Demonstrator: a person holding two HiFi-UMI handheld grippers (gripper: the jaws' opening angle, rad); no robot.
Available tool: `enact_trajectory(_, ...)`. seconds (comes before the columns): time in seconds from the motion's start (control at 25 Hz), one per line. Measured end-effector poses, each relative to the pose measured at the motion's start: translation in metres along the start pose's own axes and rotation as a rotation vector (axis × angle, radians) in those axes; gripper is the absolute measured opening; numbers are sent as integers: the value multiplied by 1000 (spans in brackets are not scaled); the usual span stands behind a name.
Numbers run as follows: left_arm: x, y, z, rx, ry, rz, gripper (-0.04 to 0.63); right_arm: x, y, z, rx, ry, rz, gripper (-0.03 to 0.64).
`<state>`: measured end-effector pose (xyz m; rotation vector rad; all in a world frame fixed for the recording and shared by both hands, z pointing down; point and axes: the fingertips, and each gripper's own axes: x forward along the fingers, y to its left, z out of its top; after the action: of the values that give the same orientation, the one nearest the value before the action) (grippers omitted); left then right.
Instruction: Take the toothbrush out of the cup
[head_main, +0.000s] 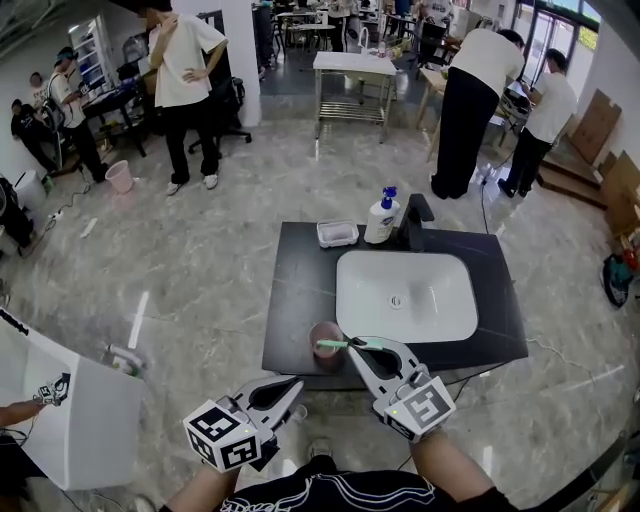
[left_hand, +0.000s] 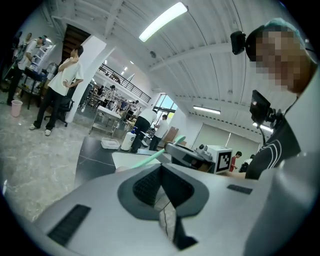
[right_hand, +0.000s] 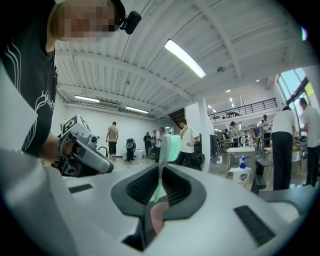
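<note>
- The mint-green toothbrush (right_hand: 169, 147) is pinched between the pads of the right gripper (right_hand: 161, 170). Its handle runs up through the narrow slot and its upper end stands clear above the fingertips.
- In the head view the toothbrush (head_main: 340, 345) lies level, sticking out leftward from the right gripper (head_main: 362, 345) over the mouth of the pink cup (head_main: 325, 358). The cup stands at the front edge of the black counter (head_main: 300, 290), just beside the white sink (head_main: 405, 262).
- Only the right gripper view shows the grip itself, with the cup (right_hand: 157, 216) as a pink patch below the jaws.
- The left gripper view catches the toothbrush (left_hand: 152, 157) slanting from the side.
- The left gripper (left_hand: 161, 167) has its jaws together on nothing, and sits short of the counter, left of the right gripper.
</note>
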<state>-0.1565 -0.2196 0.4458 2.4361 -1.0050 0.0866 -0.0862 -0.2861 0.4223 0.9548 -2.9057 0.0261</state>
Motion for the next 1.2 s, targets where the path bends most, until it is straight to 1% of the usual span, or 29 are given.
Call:
enact_trajectory(0.12,0,-14,2,16,-14,-5,3,-19,4,17,-14,-42,4,29)
enact_trajectory(0.24,-2,-31,3,31,-27,-14,3,-41,15,40,-56,-167,43,29)
enact_trajectory(0.32,-3,-43,3,44,-35,-21,3,-57,20,48,-65,-197,49,29)
enact_trajectory(0.4,-4,-56,3,56,-44,-27,3,-74,22,49,-60,-188,41,29)
enact_trajectory(0.52,-6,-74,3,74,-56,-36,3,-100,25,41,-30,-136,21,29)
enact_trajectory(0.68,-9,-98,-1,94,-69,-45,3,-132,36,50,-66,-201,29,29)
enact_trajectory(0.84,-11,-123,-8,114,-81,-57,3,-164,44,38,-35,-173,15,29)
enact_trajectory(0.92,-11,-136,-12,122,-84,-64,3,-178,50,37,-37,-179,17,29)
enact_trajectory(1.04,-11,-155,-22,132,-87,-73,3,-200,58,24,11,-131,6,29)
enact_trajectory(1.08,-11,-161,-26,135,-88,-75,3,-207,60,19,13,-121,4,29)
enact_trajectory(1.2,-12,-176,-37,141,-89,-76,3,-226,70,13,-25,-138,20,29)
